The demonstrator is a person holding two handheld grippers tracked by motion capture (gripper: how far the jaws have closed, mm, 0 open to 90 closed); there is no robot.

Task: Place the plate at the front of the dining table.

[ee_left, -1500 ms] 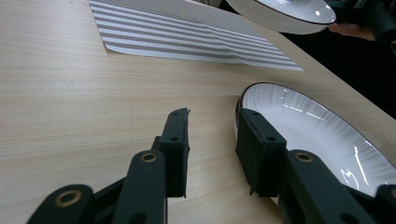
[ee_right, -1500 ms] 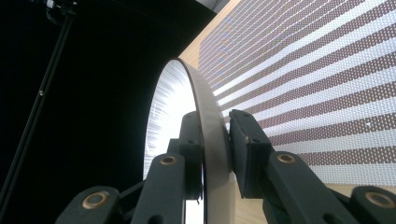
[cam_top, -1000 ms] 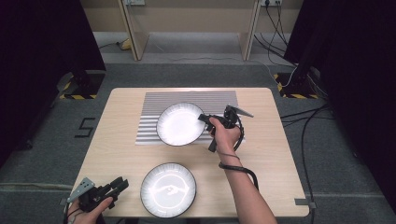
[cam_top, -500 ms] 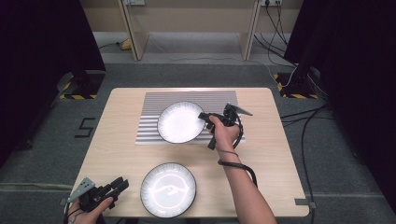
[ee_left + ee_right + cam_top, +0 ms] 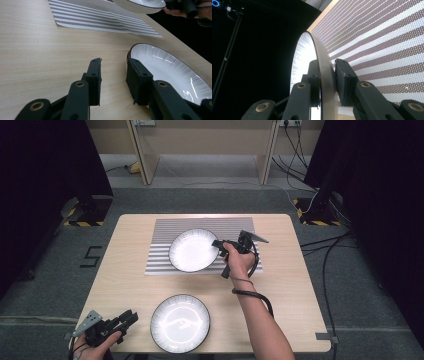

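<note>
Fingers of the right gripper (image 5: 327, 75): matte black pads with small screw heads, clamped on the rim of the far plate (image 5: 194, 250), one pad on its white inside, the other on its grey underside. Brass-coloured pivots sit on the black arms behind the pads.

Far plate: round, shallow, glossy white with fine radial ribbing toward the edge and a thin dark rim. It sits over the striped placemat (image 5: 200, 227), which lies toward the desk's far edge, about mid-width.

Placemat: rectangular woven mesh, white and brown-grey bands.

Desk (image 5: 130, 270): pale wood grain, rounded corners.

Left gripper (image 5: 113, 75): its fingers are parted with bare desk between the pads, gripping nothing. It sits at the desk's near left corner, just left of the near plate (image 5: 180, 322), which lies at the near edge. Same ribbed white glaze and dark rim on that plate.

View differences:
- High view gives both plates' round outlines and the right hand (image 5: 239, 260) at the far plate's right edge.
- Right gripper view gives the rim edge-on, its thickness and the mat's dotted weave.
- Left gripper view gives the near plate's raised rim just beside the right-hand pad, and the far plate seen from low down, its rim raised clear above the mat.
</note>
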